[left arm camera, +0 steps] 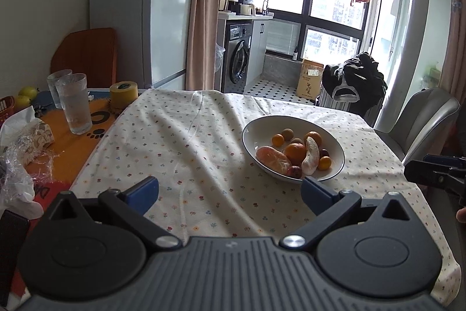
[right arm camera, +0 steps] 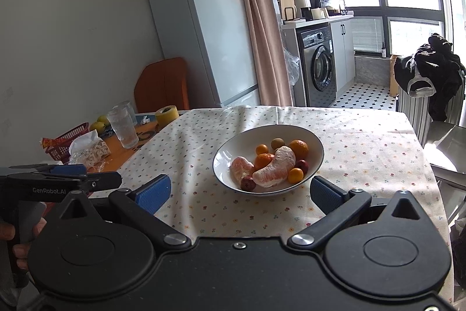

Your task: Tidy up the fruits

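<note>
In the left wrist view, the left gripper (left arm camera: pixel 230 191) hangs low over the flowered tablecloth (left arm camera: pixel 180 142), its blue-padded fingers spread wide with nothing between them. Ahead and to the right sits a white bowl (left arm camera: pixel 256 130) holding the fruit: two peeled pomelo segments (left arm camera: pixel 310 156), an orange (left arm camera: pixel 295 152), small kumquats (left arm camera: pixel 277 139) and a dark red date (left arm camera: pixel 294 171) near the front rim. The bowl's near edge lies just beyond the right-hand fingertip. At the far right edge the right gripper (left arm camera: pixel 431 169) shows from the side; from here I cannot tell how its fingers stand. On the left, off the cloth, stand two drinking glasses (left arm camera: pixel 74 104), a roll of yellow tape (left arm camera: pixel 123 93) and a tissue pack (left arm camera: pixel 26 133). In the right wrist view, the right gripper (right arm camera: pixel 244 191) points at the same bowl (right arm camera: pixel 233 153), which sits just past its fingertips and between them, fingers wide apart and holding nothing. The left gripper (right arm camera: pixel 67 179) appears at the left edge, gripped by a hand (right arm camera: pixel 20 244); a red basket (right arm camera: pixel 68 142) sits beyond it near the glasses (right arm camera: pixel 122 124).
</note>
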